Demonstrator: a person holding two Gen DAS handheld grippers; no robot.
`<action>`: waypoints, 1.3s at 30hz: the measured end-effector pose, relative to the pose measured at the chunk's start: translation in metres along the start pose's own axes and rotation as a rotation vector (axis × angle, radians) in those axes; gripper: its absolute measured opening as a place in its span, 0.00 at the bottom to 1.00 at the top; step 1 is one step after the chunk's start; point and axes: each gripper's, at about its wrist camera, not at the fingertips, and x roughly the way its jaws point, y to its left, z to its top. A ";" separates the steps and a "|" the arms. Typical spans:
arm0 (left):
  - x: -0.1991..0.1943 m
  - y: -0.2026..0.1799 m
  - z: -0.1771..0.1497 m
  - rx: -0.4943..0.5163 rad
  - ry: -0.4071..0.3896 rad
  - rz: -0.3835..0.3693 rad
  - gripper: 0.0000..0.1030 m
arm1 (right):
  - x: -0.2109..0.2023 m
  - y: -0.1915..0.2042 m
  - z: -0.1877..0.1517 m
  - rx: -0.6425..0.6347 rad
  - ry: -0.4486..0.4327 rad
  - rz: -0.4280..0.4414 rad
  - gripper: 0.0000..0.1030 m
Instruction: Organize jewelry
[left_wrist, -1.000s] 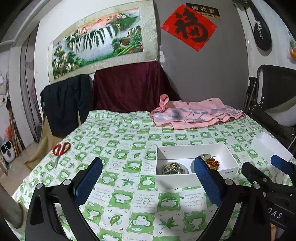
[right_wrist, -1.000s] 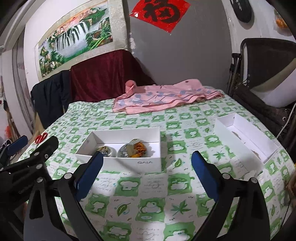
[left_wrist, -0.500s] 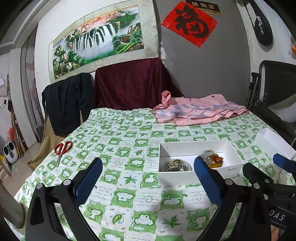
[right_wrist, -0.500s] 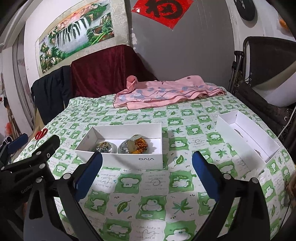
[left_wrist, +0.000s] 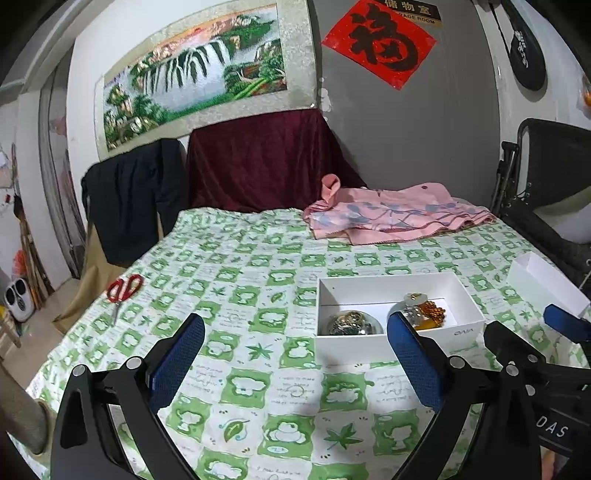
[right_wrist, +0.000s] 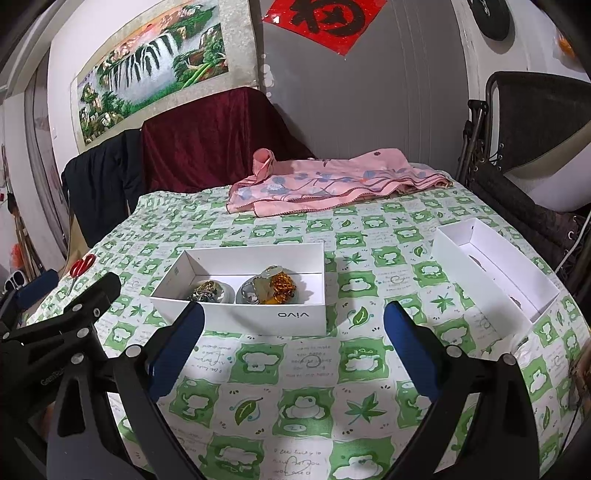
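On the green-checked tablecloth (right_wrist: 295, 369) sat a white box (right_wrist: 258, 317) holding the jewelry: a silver-gold tangle (right_wrist: 207, 290) at left, amber beads (right_wrist: 280, 286) at right. Left gripper (left_wrist: 295, 354) hovered above the cloth, fingers spread wide, nothing held, box just beyond its right finger (left_wrist: 413, 354). Right gripper (right_wrist: 293, 347) likewise released and empty, hovering near the box front. Second white box (right_wrist: 495, 269) lay well right, contents unclear. Red scissors (left_wrist: 123, 290) far left, pink cloth (right_wrist: 325, 184) at back.
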 end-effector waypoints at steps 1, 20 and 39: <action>0.001 0.000 0.000 -0.002 0.005 -0.008 0.95 | 0.000 -0.001 0.000 0.001 0.000 0.000 0.90; -0.002 -0.005 -0.002 0.022 -0.014 0.021 0.94 | -0.001 -0.004 0.001 0.014 -0.004 0.004 0.90; -0.003 -0.004 -0.002 0.022 -0.017 0.025 0.94 | -0.001 -0.003 0.001 0.010 -0.006 0.001 0.90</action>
